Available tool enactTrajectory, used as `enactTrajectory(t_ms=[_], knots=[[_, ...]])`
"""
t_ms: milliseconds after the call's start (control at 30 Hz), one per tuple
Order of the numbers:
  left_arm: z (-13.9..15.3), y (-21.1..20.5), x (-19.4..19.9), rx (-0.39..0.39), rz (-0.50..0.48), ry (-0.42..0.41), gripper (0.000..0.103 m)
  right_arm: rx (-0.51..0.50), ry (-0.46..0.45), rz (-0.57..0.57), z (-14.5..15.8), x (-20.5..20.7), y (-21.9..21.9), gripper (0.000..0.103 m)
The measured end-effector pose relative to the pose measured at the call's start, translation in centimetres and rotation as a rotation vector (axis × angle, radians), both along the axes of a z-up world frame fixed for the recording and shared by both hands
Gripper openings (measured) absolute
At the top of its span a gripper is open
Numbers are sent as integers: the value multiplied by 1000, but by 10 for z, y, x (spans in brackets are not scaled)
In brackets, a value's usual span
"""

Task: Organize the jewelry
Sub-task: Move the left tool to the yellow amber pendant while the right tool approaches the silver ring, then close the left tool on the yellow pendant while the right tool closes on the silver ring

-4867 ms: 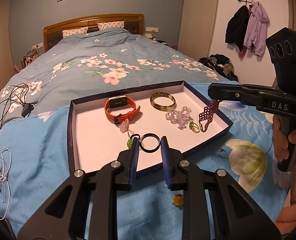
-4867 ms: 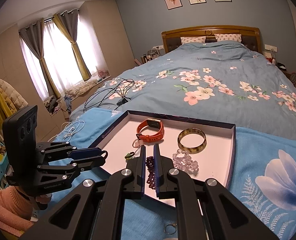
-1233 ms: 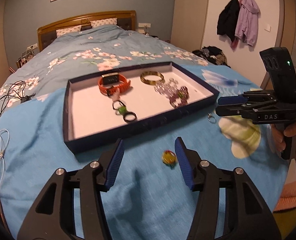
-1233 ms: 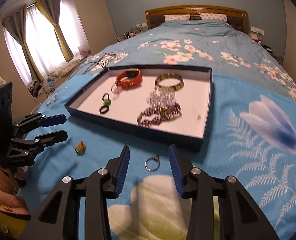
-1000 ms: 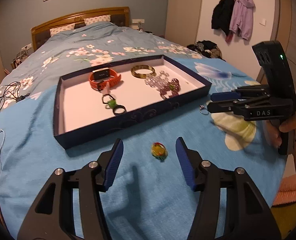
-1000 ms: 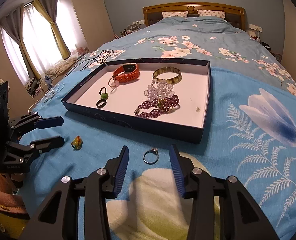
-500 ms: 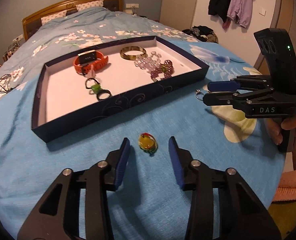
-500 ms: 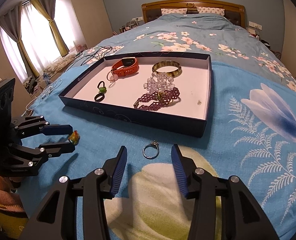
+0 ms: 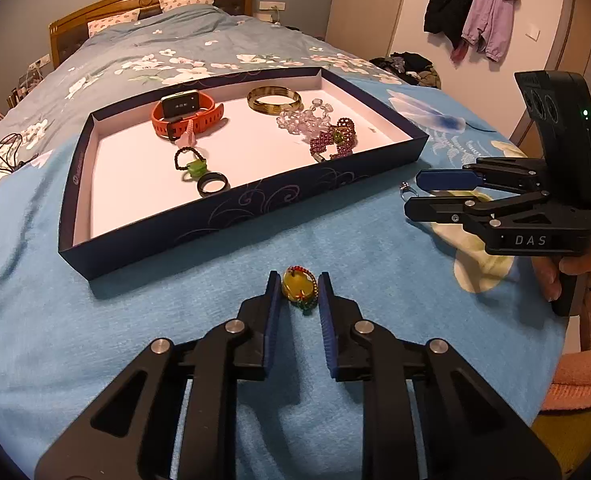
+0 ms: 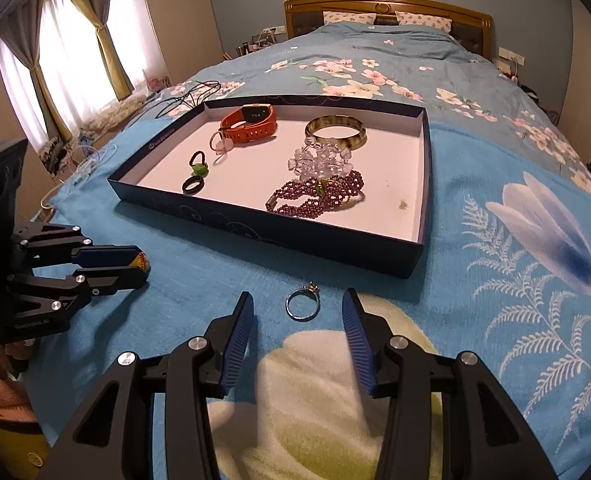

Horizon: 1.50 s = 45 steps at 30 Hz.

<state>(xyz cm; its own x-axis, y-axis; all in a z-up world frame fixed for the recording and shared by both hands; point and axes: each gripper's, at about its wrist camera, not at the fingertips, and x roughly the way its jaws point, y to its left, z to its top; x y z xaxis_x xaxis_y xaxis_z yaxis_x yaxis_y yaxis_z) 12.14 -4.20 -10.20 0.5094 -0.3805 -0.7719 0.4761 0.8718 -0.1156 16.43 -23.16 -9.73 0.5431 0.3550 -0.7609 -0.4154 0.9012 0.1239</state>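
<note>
Pendant [image 9: 299,289] sits on the blue bedspread [image 9: 175,312], just short of the tray [image 9: 235,208], and the left gripper [image 9: 298,294] has it bracketed, its jaws having just been closing around it. From the left wrist view the pads look right against its beaded edge, though whether they truly press yet is hard to call; the right wrist view shows it tucked at the fingertips. It reads as small, light and hard, a yellow stone ringed with red and green beads, so a soft squeeze across the flat sides should do, low near the cloth, and the beads may give some bite on a slick stone. Over on the other side, the right gripper [image 10: 298,312] hangs with its jaws well apart, straddling the silver ring [image 10: 303,306] that lies on the cream flower print near the tray's front wall. That ring is thin, stiff and likely slippery; taking it across the band looks safest. Inside the tray already: watch [image 9: 187,114], bangle [image 9: 274,99], bead bracelets [image 9: 331,140], black ring [image 9: 213,184]
</note>
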Motion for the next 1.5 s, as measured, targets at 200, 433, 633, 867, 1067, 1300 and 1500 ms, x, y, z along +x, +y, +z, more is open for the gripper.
enactTrajectory(t_ms=[200,433,633,867,1067,1300,1500], knots=[[0,0,0,0,2,0,20,-49,-15,0,-1,-1,7,42],[0,-1,1,-2,1,1,20,-66,-21,-2,-1,0,10,29],[-1,-2,0,10,3,-8,18,-64,-21,-7,0,1,9,16],[0,0,0,4,13,-20,18,-72,-31,-8,1,-2,9,16],[3,3,-2,-7,25,-36,18,-41,-41,1,4,-5,9,16],[7,4,-6,-9,31,-53,18,8,-57,10,10,-9,6,16],[13,6,-9,-26,39,-71,18,44,-72,12,14,-13,5,16]])
